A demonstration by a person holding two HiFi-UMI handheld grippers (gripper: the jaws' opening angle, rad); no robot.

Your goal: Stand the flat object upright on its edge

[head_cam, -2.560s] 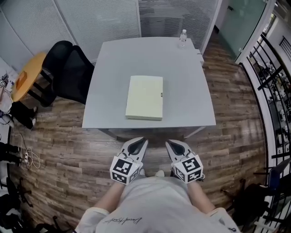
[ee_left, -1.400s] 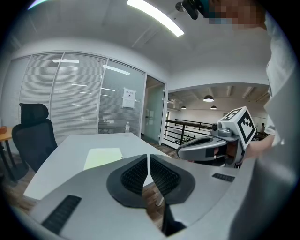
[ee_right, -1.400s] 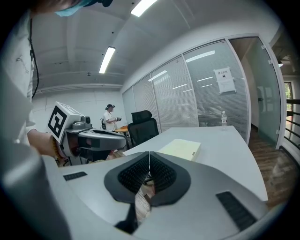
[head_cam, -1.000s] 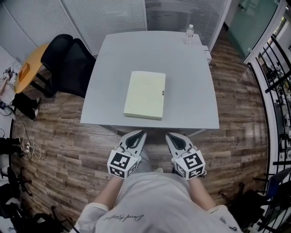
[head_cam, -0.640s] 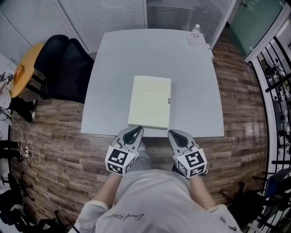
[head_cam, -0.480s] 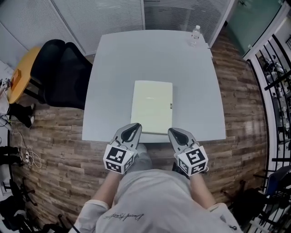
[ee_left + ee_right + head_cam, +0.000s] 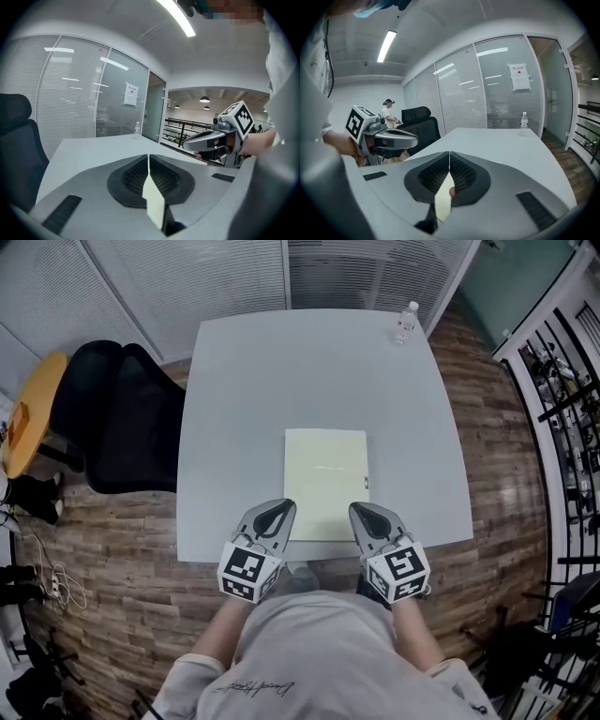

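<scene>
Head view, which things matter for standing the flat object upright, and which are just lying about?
Job: pale yellow flat object, lying flat on the grey table; left gripper and right gripper, both shut.
Lying about: water bottle at the table's far corner; black chair; yellow round table.

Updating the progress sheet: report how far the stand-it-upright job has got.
Done: nothing yet; the flat object lies flat on the table. In hand: the left tool and right tool, both shut and empty, flank its near end. Left: grip it, tip it onto an edge, release.
</scene>
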